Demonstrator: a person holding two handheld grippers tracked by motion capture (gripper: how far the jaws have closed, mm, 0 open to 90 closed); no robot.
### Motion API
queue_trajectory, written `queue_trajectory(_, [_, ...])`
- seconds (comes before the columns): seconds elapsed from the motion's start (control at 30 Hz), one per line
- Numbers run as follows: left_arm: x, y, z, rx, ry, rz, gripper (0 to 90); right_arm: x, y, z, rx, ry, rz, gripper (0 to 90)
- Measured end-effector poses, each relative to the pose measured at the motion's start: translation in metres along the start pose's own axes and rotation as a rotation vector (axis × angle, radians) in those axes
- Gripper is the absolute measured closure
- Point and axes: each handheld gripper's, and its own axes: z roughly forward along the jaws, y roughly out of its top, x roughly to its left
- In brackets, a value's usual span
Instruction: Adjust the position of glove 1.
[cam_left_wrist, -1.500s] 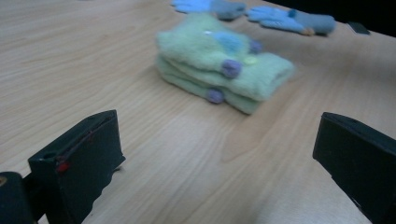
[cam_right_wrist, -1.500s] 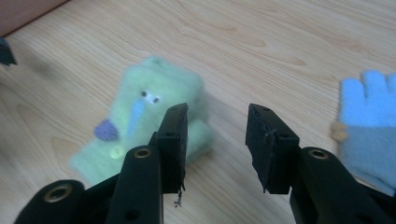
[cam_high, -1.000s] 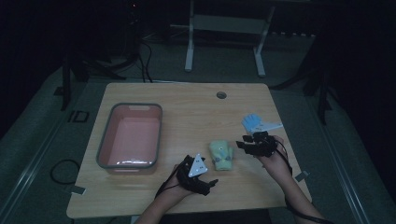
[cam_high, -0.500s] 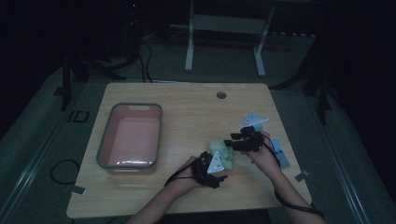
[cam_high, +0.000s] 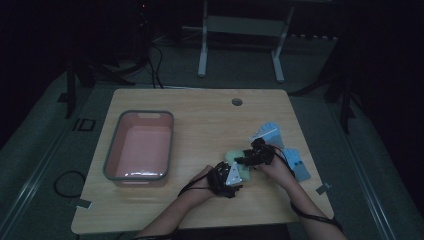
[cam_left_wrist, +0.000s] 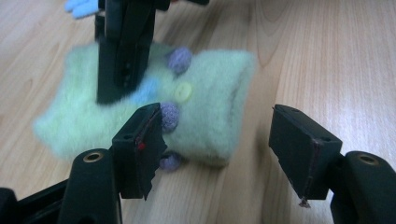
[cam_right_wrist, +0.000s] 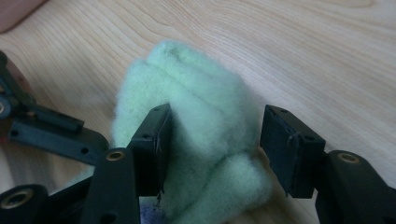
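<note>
Near the counter's right front edge, my left gripper (cam_high: 231, 176) and right gripper (cam_high: 255, 155) straddle the soft, light fleece (cam_left_wrist: 205, 107), jaws spread, best pinched at its folded edges.

One readable mark: "ID" in dark letters on the grey floor mat (cam_high: 84, 124), just off the worktop (cam_high: 210, 112) edge, well away from the left claw (cam_high: 235, 172) on its far left side. No other text, labels or brands legible.
</note>
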Motion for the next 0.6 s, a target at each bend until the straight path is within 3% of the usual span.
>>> queue_trajectory(0.23, [-0.001,0.003,0.0059,0.046,0.039,0.069,48.0,-0.0004,0.0007,0.0048,0.018,0.034,0.039,50.5])
queue_trajectory(0.47, [0.0035,0.0049,0.0047,0.067,0.033,0.069,70.0,-0.0023,-0.0003,0.0072,0.013,0.068,0.068,55.3])
queue_trajectory(0.6, [0.0067,0.0068,0.0019,0.077,0.017,0.056,75.4,0.0013,0.0003,0.0046,0.001,0.07,0.062,67.9])
